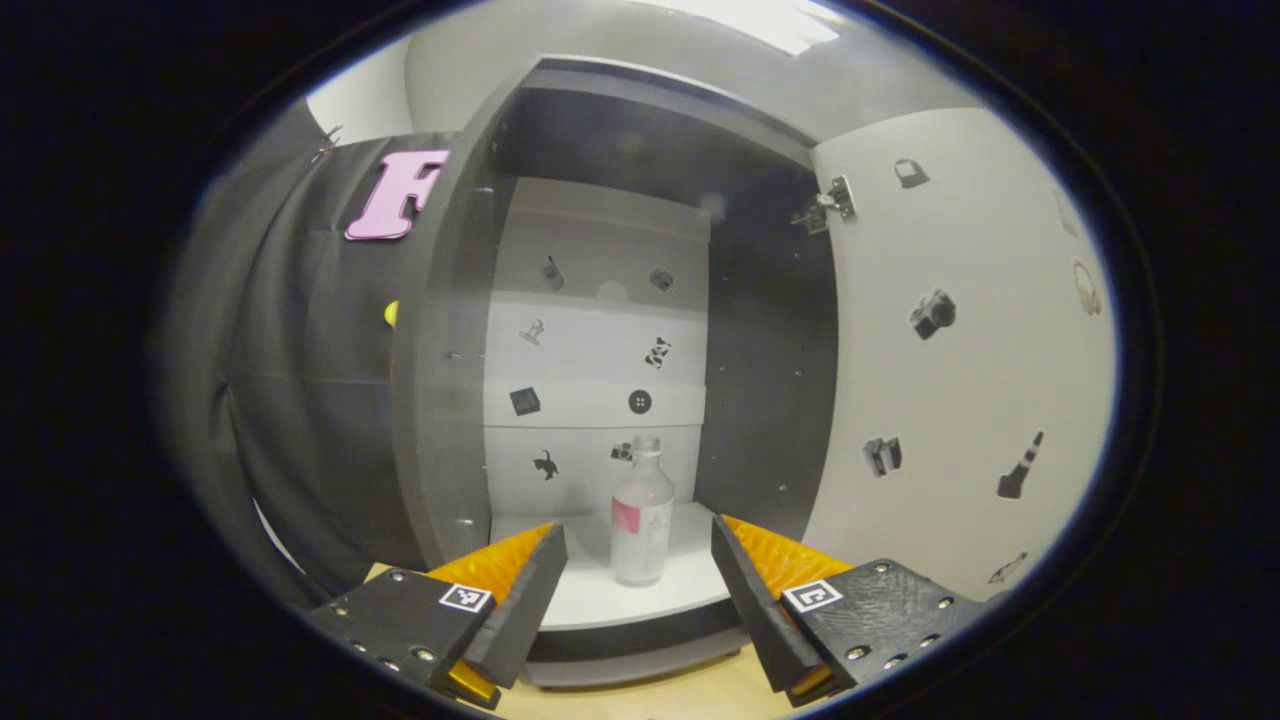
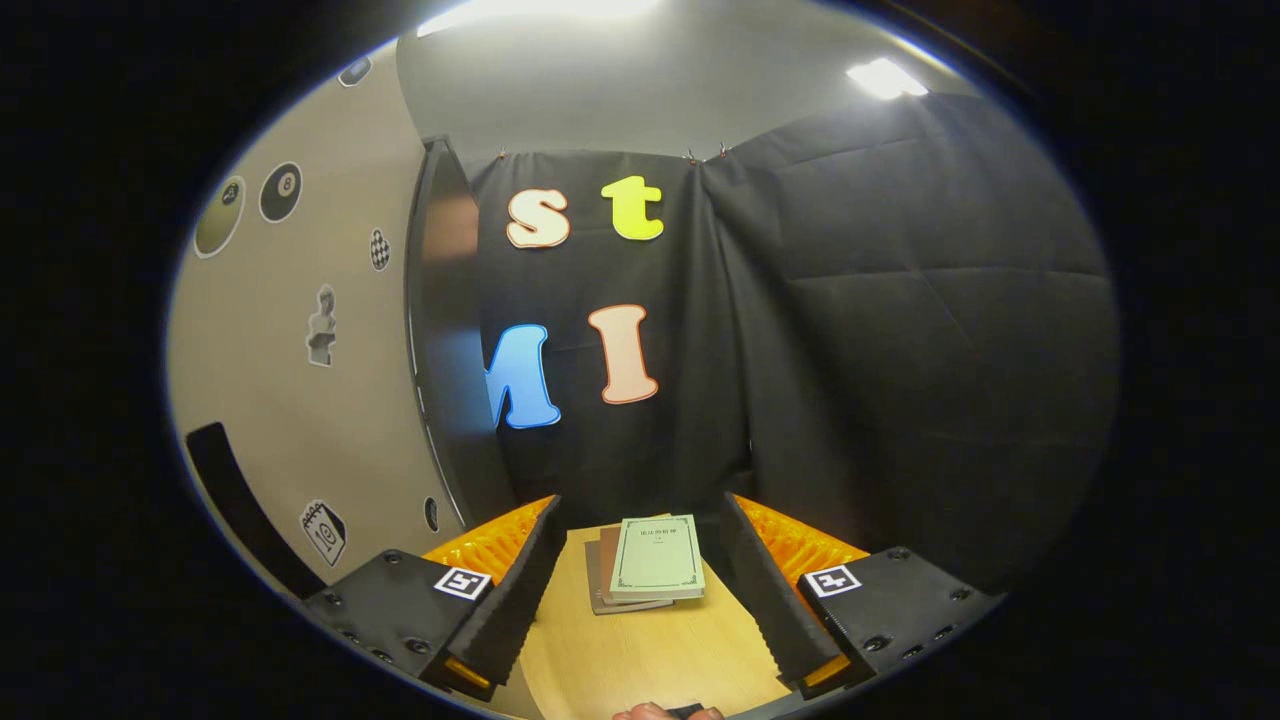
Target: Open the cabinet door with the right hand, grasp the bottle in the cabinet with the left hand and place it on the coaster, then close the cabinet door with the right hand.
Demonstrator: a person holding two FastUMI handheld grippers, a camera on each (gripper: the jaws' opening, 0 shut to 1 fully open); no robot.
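In the left gripper view a clear bottle with a pink label patch stands upright on the white floor of the open cabinet. My left gripper is open, its fingers pointing into the cabinet with the bottle a little beyond the tips. The cabinet door is swung wide open at the right, its hinge at the top. In the right gripper view my right gripper is open with nothing between its fingers, held over the wooden table. The door's outer face with stickers stands close on its left.
A small stack of books lies on the table ahead of the right gripper. Black cloth walls close in behind and to the right. A dark handle runs down the door's face. A fingertip shows at the bottom edge.
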